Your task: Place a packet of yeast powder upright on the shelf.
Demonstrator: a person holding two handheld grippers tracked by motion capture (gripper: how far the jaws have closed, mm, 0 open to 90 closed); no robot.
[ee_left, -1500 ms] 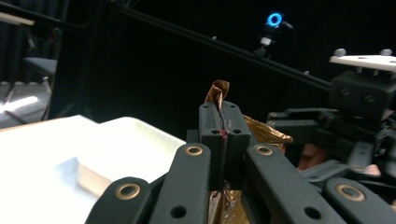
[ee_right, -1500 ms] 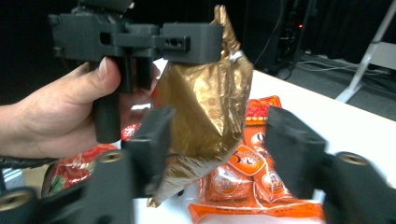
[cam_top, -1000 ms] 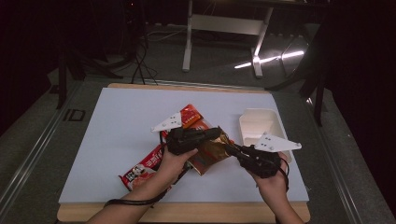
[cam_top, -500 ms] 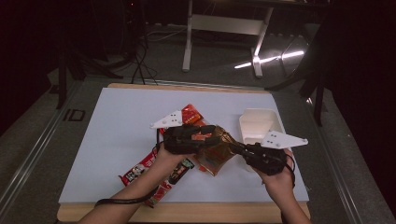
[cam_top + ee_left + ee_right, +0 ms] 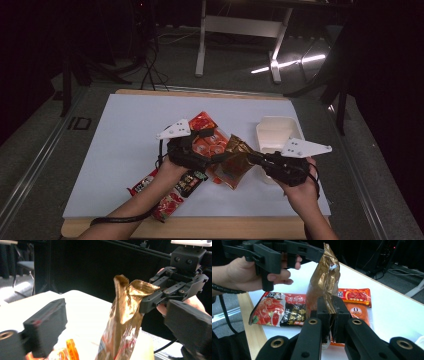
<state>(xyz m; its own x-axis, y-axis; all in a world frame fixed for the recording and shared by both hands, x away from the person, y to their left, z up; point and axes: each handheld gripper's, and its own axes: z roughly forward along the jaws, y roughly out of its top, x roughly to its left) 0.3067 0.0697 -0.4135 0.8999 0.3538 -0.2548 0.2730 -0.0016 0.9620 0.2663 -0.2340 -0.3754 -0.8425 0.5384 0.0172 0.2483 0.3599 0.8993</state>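
Meanwhile: pouch held between two grippers

Right gripper [image 5: 331, 322] is clamped on one end of the gold pouch [image 5: 323, 285], which is held above the table [image 5: 125, 130] with its long axis running away from the jaws. Left gripper [image 5: 112, 322] sits at the pouch's other side, jaws spread wide with the pouch between them, not pinching it. Beyond the pouch lie red sachets [image 5: 278, 308]; a white tray [image 5: 275, 132] sits just beside the right hand [image 5: 300, 192]. Left gripper looks best placed to close next.
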